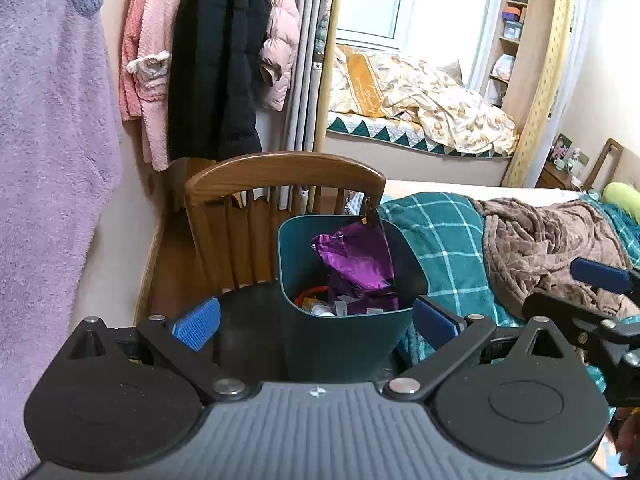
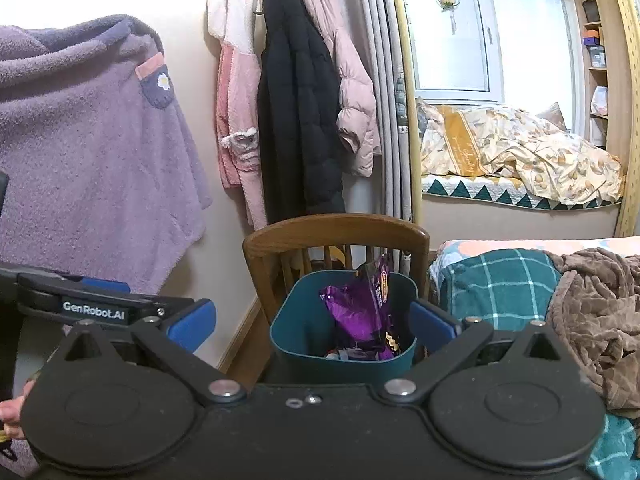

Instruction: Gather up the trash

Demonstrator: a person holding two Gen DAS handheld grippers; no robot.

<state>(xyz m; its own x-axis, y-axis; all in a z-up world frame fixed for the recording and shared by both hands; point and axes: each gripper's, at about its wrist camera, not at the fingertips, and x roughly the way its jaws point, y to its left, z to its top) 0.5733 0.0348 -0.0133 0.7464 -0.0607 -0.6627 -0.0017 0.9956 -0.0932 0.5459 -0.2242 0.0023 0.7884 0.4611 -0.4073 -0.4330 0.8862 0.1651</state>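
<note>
A dark teal trash bin (image 1: 344, 340) stands on a dark seat in front of a wooden chair back (image 1: 284, 172). A crumpled purple foil snack bag (image 1: 356, 256) sticks up out of it, over small wrappers at the bottom. My left gripper (image 1: 316, 320) is open and empty, its blue pads either side of the bin's near wall. My right gripper (image 2: 312, 320) is open and empty, a little back from the same bin (image 2: 344, 360) and purple bag (image 2: 364, 308). The right gripper also shows at the right edge of the left wrist view (image 1: 600, 276).
A bed with a teal checked blanket (image 1: 436, 240) and a brown throw (image 1: 548, 252) lies to the right. Coats (image 1: 216, 60) and a purple robe (image 1: 48, 120) hang on the left wall. A window bench with bedding (image 1: 420, 104) is behind.
</note>
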